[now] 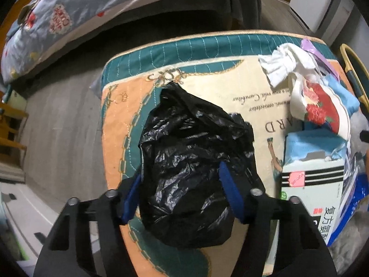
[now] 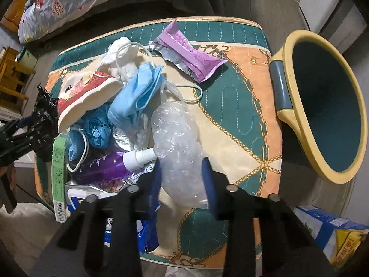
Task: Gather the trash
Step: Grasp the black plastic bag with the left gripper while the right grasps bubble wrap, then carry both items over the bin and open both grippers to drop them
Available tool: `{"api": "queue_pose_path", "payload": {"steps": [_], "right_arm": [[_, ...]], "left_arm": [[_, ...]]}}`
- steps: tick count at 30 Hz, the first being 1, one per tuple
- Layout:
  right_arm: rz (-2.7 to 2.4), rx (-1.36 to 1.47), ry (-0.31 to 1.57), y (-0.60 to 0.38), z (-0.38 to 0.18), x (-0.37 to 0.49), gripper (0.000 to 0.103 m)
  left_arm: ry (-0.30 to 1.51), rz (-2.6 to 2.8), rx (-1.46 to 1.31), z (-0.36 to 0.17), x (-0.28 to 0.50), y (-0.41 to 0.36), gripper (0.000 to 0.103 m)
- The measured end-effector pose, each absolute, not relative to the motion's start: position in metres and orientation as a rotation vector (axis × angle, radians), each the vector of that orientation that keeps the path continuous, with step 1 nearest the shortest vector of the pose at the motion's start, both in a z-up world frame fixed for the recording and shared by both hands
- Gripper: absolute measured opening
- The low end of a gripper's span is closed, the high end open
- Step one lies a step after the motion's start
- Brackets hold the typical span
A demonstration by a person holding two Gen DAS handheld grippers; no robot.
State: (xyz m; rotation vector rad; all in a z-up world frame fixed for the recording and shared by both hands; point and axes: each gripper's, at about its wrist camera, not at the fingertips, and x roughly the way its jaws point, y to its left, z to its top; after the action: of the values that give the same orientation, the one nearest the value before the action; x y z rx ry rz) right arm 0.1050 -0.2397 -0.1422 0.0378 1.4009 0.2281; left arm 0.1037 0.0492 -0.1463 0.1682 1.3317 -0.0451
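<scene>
Nearest in the left wrist view, the left gripper has its jaws pressed in on the sides of a crumpled black trash bag, which lies bunched on the quilted cushion serving as the worktop. In the right wrist view, the right gripper has its jaws closed against a crushed clear plastic bottle at the near edge of the litter pile.

The thin bag film could slide out of the pads or tear if it is lifted by a single fold. The bottle is slick and springy, so in my judgement it could squirt free under an off-centre squeeze and roll off the cushion.

Further back the remaining trash sits heaped: a purple spray bottle, a blue face mask, a flattened paper cup, white tissue and a purple wrapper. Beside the cushion, an empty yellow-rimmed bin waits.
</scene>
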Motion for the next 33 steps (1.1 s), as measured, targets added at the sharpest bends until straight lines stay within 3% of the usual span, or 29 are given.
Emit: {"api": "queue_pose_path", "payload": {"steps": [1,3,9,22,33], "right_arm": [[0.228,0.045,1.4,-0.241,-0.141,0.106,0.021],[0.226,0.07,1.391,-0.247,-0.137,0.107,0.017],[0.223,0.135,1.338,-0.261,-0.118,0.106,0.012],[0.186,0.233,1.151,-0.298,-0.05,0.1,0.011],[0.089,0.28,0.982,-0.341,-0.013,0.113,0.011]], "left_arm": [[1.333,-0.049,0.165,-0.145,0.104,0.049,0.051],[1.323,-0.047,0.165,-0.14,0.104,0.051,0.034],[1.263,-0.077,0.129,-0.119,0.098,0.047,0.015],[0.972,-0.147,0.029,-0.021,0.091,0.03,0.009],[0.833,-0.363,0.092,0.042,0.103,-0.072,0.009]]}}
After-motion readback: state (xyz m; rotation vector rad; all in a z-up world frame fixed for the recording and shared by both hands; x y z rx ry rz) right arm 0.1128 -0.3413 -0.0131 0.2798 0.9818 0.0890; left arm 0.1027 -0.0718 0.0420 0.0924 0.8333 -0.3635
